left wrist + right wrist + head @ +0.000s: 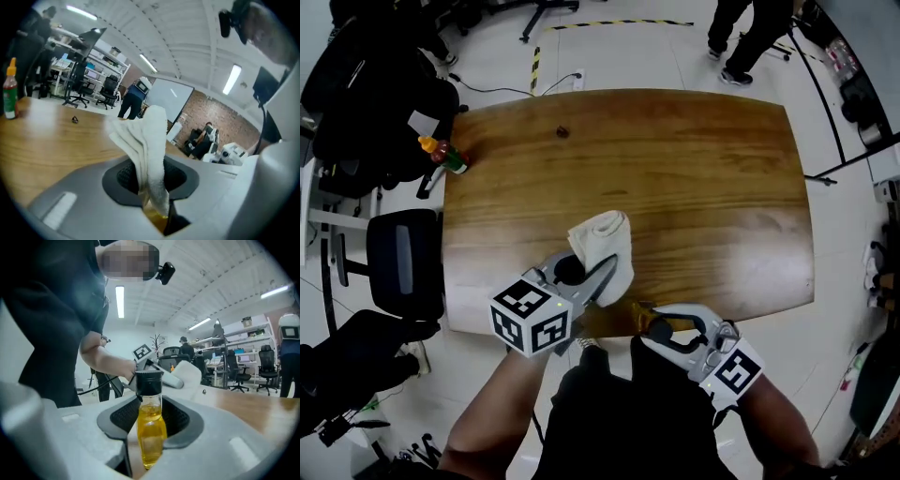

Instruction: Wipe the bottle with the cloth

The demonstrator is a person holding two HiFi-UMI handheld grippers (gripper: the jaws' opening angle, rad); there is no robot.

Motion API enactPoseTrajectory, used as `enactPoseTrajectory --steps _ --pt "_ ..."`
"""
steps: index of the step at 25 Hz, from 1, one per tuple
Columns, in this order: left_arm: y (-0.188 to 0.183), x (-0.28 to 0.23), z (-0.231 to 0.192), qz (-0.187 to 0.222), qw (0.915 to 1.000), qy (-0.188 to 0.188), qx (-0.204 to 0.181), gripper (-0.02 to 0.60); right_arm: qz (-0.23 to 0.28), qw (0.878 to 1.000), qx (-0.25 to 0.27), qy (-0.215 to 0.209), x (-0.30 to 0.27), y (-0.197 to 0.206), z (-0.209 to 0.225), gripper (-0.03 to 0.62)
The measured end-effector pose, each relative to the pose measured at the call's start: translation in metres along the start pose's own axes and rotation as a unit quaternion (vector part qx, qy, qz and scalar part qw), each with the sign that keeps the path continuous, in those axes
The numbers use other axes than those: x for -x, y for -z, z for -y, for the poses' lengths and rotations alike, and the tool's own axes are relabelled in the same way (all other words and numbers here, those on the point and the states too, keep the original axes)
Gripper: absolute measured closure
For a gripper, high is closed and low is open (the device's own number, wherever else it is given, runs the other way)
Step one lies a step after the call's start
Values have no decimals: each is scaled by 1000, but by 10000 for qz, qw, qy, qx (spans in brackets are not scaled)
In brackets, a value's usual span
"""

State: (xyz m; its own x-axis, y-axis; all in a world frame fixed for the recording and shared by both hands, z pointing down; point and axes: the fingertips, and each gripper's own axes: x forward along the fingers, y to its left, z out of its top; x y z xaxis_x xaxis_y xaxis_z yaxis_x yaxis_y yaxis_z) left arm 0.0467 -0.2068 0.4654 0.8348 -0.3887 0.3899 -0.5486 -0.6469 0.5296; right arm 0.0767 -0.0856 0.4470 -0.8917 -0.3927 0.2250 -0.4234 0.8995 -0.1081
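Observation:
My left gripper [596, 281] is shut on a folded white cloth [605, 246], which sticks out past its jaws above the wooden table [703, 187] near the front edge. In the left gripper view the cloth [145, 140] stands pinched between the grey jaws of the left gripper [152, 190]. My right gripper [661, 328], close to my body, is shut on a small glass bottle [151, 427] of yellow liquid with a black cap. In the right gripper view the cloth [191, 373] hangs just behind the bottle's cap, apart from it.
A sauce bottle [442, 155] with an orange cap stands at the table's far left edge. A small dark object [562, 132] lies near the far edge. Black office chairs [403, 258] crowd the left side. A person's legs [750, 37] show beyond the table.

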Motion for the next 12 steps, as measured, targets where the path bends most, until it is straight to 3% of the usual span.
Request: enactPoseTrajectory --steps 3,7,9,12 --pt "-29 31 23 523 9961 428 571 479 -613 9979 231 -3 0 17 -5 462" --pt "-62 62 83 948 9821 1258 1036 479 -564 9971 512 83 -5 16 -5 462" --pt "-66 68 112 876 9744 1681 1208 479 -498 9970 585 106 -6 14 -5 462" --pt "-53 63 141 417 9698 2001 1332 479 -487 9966 652 125 -7 12 -4 462"
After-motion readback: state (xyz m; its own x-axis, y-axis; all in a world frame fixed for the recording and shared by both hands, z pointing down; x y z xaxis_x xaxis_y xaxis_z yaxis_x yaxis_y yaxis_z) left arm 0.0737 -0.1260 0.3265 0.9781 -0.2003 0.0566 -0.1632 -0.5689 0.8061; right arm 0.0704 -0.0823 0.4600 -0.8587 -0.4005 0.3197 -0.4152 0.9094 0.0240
